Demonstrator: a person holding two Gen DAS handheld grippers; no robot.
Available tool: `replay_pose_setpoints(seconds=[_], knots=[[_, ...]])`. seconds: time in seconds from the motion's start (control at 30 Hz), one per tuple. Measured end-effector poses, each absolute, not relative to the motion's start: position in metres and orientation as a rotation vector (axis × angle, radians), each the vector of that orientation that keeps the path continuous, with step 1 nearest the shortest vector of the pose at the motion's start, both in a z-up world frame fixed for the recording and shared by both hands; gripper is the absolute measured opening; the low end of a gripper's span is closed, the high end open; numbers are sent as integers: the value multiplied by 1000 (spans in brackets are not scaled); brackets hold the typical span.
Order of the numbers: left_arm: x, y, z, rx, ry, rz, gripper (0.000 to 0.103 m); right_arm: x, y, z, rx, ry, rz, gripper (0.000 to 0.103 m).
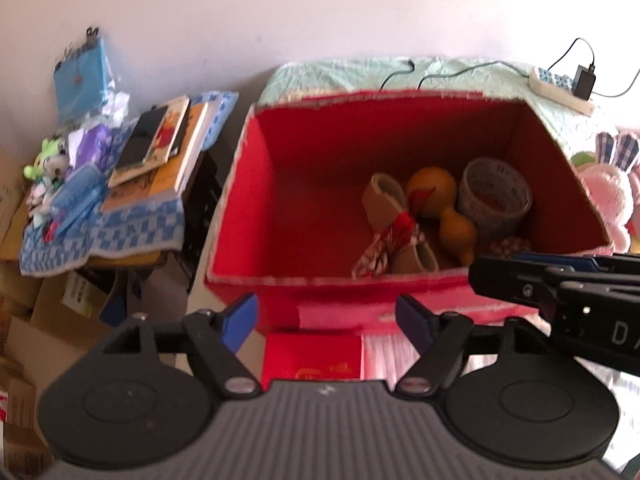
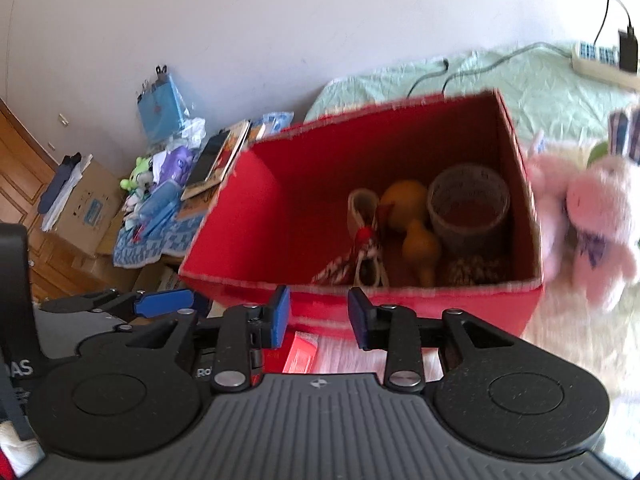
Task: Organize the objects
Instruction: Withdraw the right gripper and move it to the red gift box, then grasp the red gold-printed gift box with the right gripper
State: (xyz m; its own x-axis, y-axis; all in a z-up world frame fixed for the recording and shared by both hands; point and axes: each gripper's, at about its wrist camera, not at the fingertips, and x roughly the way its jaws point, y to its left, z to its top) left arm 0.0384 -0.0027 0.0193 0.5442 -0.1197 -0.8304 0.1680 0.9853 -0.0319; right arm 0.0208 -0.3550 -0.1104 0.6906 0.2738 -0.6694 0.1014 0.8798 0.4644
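An open red box (image 1: 304,200) (image 2: 280,208) stands on the bed. Its right half holds a roll of tape (image 1: 494,196) (image 2: 468,206), an orange gourd (image 1: 440,204) (image 2: 408,220), tan rolls tied with red-and-white cloth (image 1: 396,232) (image 2: 364,236) and a patterned ball (image 1: 510,248). My left gripper (image 1: 326,320) is open and empty, just in front of the box's near wall. My right gripper (image 2: 319,316) is open and empty, also at the near wall; it shows at the right of the left wrist view (image 1: 560,280). A pink plush rabbit (image 2: 588,216) (image 1: 608,192) lies right of the box.
A side table with a blue checked cloth (image 1: 120,232) carries books (image 1: 160,152), a green plush (image 1: 44,160) and small items. Cardboard boxes (image 2: 88,204) stand on the floor at left. A power strip (image 1: 560,84) with cables lies on the green bedspread (image 2: 540,92). A red packet (image 1: 312,360) lies below the grippers.
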Motion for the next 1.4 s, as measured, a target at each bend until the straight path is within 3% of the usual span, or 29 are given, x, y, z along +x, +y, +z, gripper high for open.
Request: replay_pose_setpoints(seconds=[0.3,0.83,1.0,1.17,1.23,1.3,1.4], knots=[[19,-6,-13,54,1062,-146,86,3,-352,-132,509,880,116,35],[3,35,-62,28,1145,-210,94,12,-325,-181,671,1047,138,52],[11,48,-79,2,1173,-300,100,23,-312,-188,705,1059,122,52],[20,47,-87,-2,1200,-377,99,32,-301,-195,704,1072,106,52],[23,46,-92,6,1214,-391,95,33,-297,-200,714,1081,102,53],[27,45,-97,-12,1251,-417,85,35,-296,-203,745,1087,114,53],[27,42,-98,5,1261,-432,83,35,-296,-204,758,1092,121,53]])
